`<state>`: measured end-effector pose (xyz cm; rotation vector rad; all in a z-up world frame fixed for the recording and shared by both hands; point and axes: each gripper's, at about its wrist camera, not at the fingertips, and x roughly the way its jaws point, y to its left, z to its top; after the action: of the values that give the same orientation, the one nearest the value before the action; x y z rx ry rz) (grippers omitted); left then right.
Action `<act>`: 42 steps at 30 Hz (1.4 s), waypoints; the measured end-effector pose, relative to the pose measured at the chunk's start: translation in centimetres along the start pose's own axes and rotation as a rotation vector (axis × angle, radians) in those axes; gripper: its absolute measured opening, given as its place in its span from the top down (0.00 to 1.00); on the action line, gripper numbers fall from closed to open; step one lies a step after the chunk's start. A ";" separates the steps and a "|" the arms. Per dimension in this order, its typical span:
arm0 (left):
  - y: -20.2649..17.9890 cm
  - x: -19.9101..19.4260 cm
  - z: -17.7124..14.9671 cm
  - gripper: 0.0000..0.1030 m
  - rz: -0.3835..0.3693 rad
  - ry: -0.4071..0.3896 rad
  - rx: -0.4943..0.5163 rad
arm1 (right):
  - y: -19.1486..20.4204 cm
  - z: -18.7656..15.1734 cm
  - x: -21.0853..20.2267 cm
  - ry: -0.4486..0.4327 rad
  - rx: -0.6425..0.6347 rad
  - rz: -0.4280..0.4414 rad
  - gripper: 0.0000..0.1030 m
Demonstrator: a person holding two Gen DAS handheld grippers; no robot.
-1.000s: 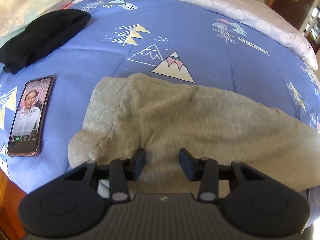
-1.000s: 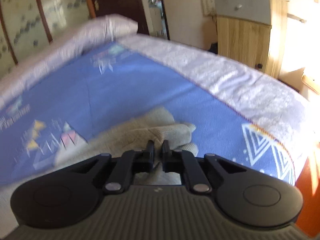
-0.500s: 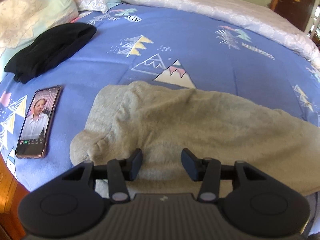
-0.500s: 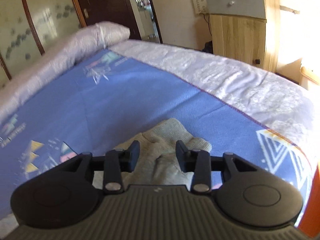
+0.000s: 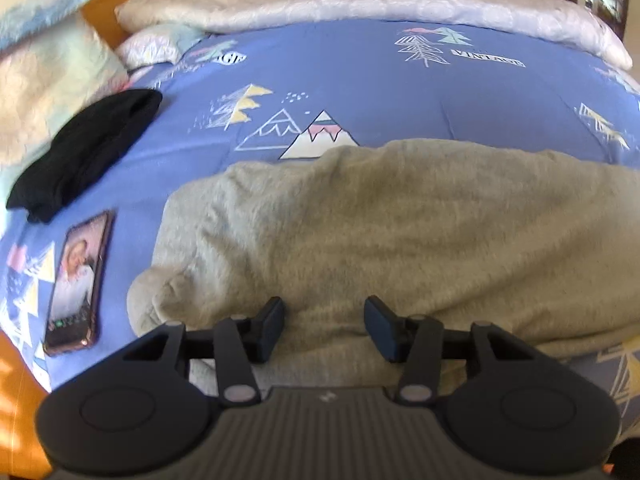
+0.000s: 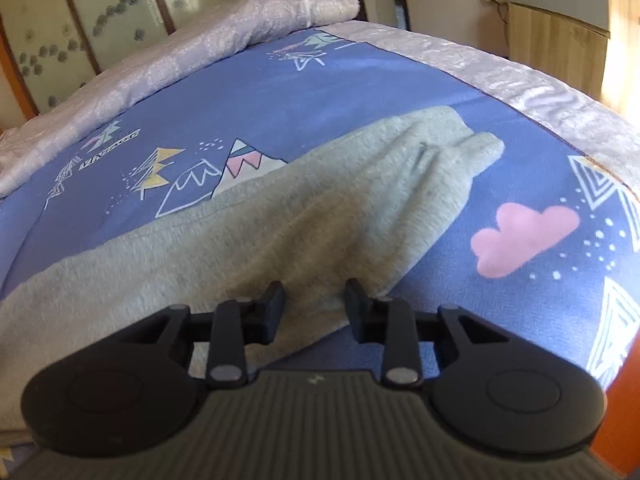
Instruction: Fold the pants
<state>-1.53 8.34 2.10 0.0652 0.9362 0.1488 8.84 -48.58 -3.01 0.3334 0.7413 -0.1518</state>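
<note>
So, grey fleece pants [image 5: 380,232] lying lengthwise across blue patterned bed cover [image 5: 360,80], legs stacked, first fold looks done. Left tool [image 5: 324,328] released, jaws opening; right tool [image 6: 314,306] released too, closing slightly. I reckon crosswise folds remain.

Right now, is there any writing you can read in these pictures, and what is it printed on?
"VINTAGE": white banner printed on the blue bedcover, beside the tree drawings; it shows again in the right wrist view.
A second banner near the pillows: partly hidden and blurred, only "...AGE" can be made out.
Phone screen: icons and any text too small to read.
Grey pants: no label or writing in view.
</note>
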 end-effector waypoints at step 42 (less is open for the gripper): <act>-5.5 -3.1 4.8 0.51 -0.490 0.044 -0.141 | 10.5 0.9 -8.1 -0.138 -0.085 0.475 0.81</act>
<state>1.06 2.51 6.69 -0.2979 0.9582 -0.2391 6.15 -38.88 5.77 0.4051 0.5139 0.3017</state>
